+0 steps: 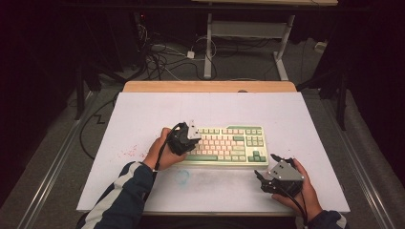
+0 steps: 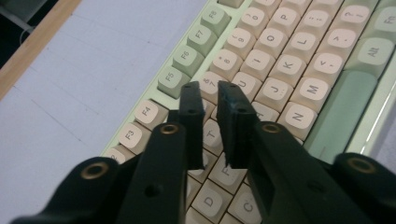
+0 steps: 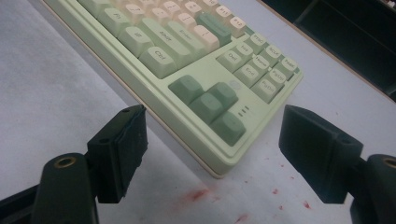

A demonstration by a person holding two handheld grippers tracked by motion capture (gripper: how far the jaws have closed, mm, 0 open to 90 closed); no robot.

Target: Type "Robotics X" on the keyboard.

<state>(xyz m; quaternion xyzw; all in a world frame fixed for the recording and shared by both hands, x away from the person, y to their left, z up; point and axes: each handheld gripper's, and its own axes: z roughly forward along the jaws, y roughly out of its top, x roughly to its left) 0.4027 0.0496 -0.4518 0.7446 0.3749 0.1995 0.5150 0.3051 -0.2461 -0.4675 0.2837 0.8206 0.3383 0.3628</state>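
A dark room with cables [image 1: 162, 57] on the floor and a white-legged desk frame [image 1: 248, 43] lies behind the surface [image 1: 143, 109], a white sheet over a wooden top. In the high view a cream and green keyboard [image 1: 239, 143] sits near the middle of the surface. The left hand-held gripper [image 1: 184, 138] is over the keyboard's left end, held in the person's left hand [image 1: 160, 152] with a striped sleeve [image 1: 126, 191] behind it. The right hand-held gripper [image 1: 267, 174] rests near the front right corner of the keyboard, apart from it, in the right hand [image 1: 303, 191]. Faint red specks [image 1: 129, 152] and a pale blue-green smudge [image 1: 182, 176] mark the sheet.

In the left gripper view the left hand-held gripper [image 2: 211, 95] points down at the letter keys [image 2: 280, 70], its jaws parted by a narrow gap with nothing between them, the tips just above the keys around the number row. The green function keys [image 2: 187, 60] run beside them.

In the right gripper view the right hand-held gripper [image 3: 212, 123] has its jaws spread wide, empty, framing the keyboard's corner with the dark green arrow keys [image 3: 210, 105]. Red stains [image 3: 201, 193] dot the sheet below that corner.
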